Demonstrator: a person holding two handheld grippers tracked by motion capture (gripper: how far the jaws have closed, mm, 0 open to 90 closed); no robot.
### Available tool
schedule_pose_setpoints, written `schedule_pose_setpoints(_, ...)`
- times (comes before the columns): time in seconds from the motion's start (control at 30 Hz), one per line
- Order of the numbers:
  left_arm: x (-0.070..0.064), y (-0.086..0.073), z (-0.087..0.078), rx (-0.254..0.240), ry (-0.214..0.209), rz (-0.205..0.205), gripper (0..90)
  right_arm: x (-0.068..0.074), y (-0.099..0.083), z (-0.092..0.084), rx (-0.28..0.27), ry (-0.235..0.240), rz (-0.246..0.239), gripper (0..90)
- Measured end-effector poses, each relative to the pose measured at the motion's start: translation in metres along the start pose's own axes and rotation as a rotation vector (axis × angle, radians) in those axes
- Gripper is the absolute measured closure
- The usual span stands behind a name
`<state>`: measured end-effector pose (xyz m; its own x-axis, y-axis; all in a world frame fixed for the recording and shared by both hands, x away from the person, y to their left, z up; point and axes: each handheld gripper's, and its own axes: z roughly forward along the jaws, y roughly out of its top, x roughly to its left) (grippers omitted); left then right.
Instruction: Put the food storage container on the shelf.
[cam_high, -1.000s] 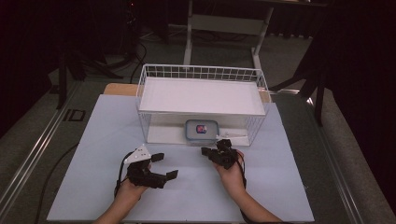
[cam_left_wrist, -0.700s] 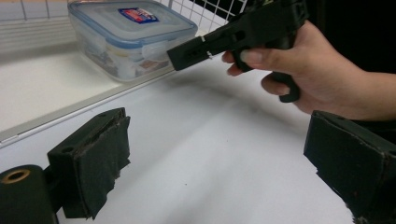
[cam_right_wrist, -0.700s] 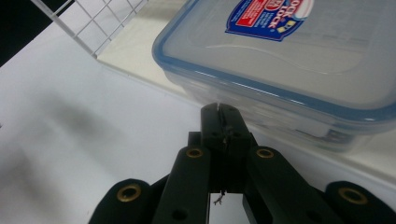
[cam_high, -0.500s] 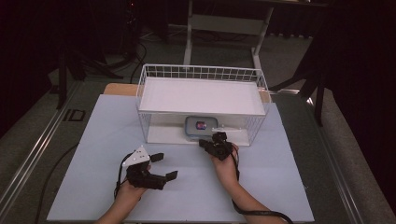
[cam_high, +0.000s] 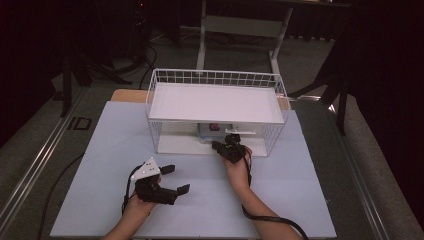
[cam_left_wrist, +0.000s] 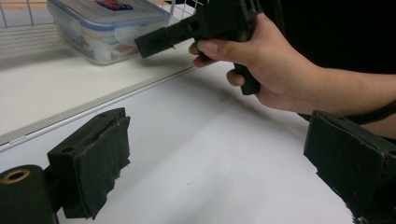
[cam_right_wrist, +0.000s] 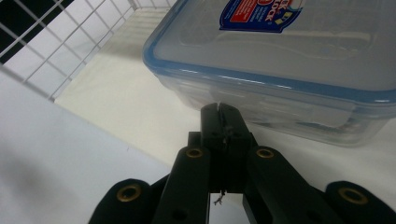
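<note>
A clear plastic box (cam_right_wrist: 289, 60) with a blue-rimmed lid and a sticker sits on the bottom level of a white wire rack (cam_high: 215, 102). From above, the box (cam_high: 212, 131) is partly hidden under the rack's upper shelf. My right gripper (cam_right_wrist: 218, 108) is shut with nothing between its jaws. Its tip is right at the box's near side wall, and I cannot tell if it touches. It reaches in at the rack's open front (cam_high: 216, 145). My left gripper (cam_high: 177, 179) hovers open over the white table, well short of the rack, with its pads (cam_left_wrist: 100, 168) wide apart.
The rack's wire walls (cam_right_wrist: 51, 56) stand to the left of the box. Its white base edge (cam_left_wrist: 93, 105) forms a low step on the table. A hand and forearm (cam_left_wrist: 289, 70) cross in front of the left gripper. A white sheet (cam_high: 300, 190) covers the table.
My right gripper has moved forward from the open table to the rack's front, and its shut tip is now at the box. The left gripper has hardly moved.
</note>
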<state>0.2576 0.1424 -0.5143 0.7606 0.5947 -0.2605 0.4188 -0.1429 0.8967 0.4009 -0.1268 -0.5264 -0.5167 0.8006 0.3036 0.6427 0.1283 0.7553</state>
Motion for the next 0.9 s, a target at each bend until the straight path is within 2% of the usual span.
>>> schedule_pose_setpoints(0.07, -0.001, 0.000, 0.001, 0.004, 0.015, 0.017, 7.8, 0.000, 0.002, 0.002, 0.003, 0.003, 0.020, 89.8)
schedule_pose_setpoints(0.13, -0.003, -0.001, 0.001, 0.009, 0.011, 0.035, 7.8, 0.002, 0.005, 0.004, 0.020, -0.006, 0.057, 89.8)
schedule_pose_setpoints(0.17, -0.003, -0.001, 0.001, 0.010, 0.010, 0.037, 7.8, 0.000, 0.006, 0.006, 0.007, -0.008, 0.033, 89.8)
schedule_pose_setpoints(0.23, -0.004, -0.001, 0.002, 0.009, 0.004, 0.035, 7.8, 0.001, 0.007, 0.007, 0.017, -0.012, 0.052, 89.8)
schedule_pose_setpoints(0.33, -0.005, -0.001, 0.003, 0.007, -0.001, 0.033, 7.8, -0.003, 0.009, 0.009, 0.006, -0.017, 0.034, 89.8)
schedule_pose_setpoints(0.4, -0.005, -0.001, 0.002, 0.005, -0.001, 0.030, 7.8, -0.002, 0.010, 0.007, 0.024, -0.008, 0.078, 89.8)
schedule_pose_setpoints(0.43, -0.005, -0.001, 0.002, 0.003, -0.004, 0.028, 7.8, -0.006, 0.011, 0.008, 0.000, 0.019, 0.042, 89.8)
schedule_pose_setpoints(0.47, -0.006, -0.001, 0.002, -0.001, -0.002, 0.026, 7.8, -0.002, 0.011, 0.005, 0.052, -0.002, 0.120, 89.8)
schedule_pose_setpoints(0.5, -0.006, -0.001, 0.002, 0.001, 0.002, 0.031, 7.8, -0.001, 0.011, 0.005, 0.058, -0.006, 0.128, 89.9)
schedule_pose_setpoints(0.53, -0.006, -0.001, 0.001, -0.001, 0.001, 0.040, 7.8, -0.006, 0.011, 0.009, 0.003, 0.017, 0.038, 89.8)
schedule_pose_setpoints(0.57, -0.007, -0.001, 0.001, -0.002, 0.001, 0.042, 7.8, -0.001, 0.011, 0.006, 0.044, -0.004, 0.101, 89.8)
schedule_pose_setpoints(0.73, -0.007, 0.000, 0.001, -0.002, -0.001, 0.042, 7.8, -0.001, 0.010, 0.006, 0.009, 0.001, 0.064, 89.5)
schedule_pose_setpoints(0.77, -0.007, 0.000, 0.001, -0.001, -0.001, 0.043, 7.8, 0.000, 0.009, 0.007, 0.000, 0.023, 0.044, 87.7)
schedule_pose_setpoints(0.83, -0.007, 0.000, 0.001, 0.005, -0.003, 0.041, 7.8, 0.003, 0.006, 0.003, 0.006, 0.022, 0.026, 85.0)
schedule_pose_setpoints(0.87, -0.007, 0.000, 0.001, 0.003, -0.002, 0.042, 7.8, 0.005, 0.005, 0.001, 0.011, 0.006, 0.016, 83.1)
schedule_pose_setpoints(0.9, -0.008, 0.000, 0.001, 0.004, -0.001, 0.043, 7.8, 0.005, 0.004, 0.000, 0.002, 0.015, -0.013, 79.9)
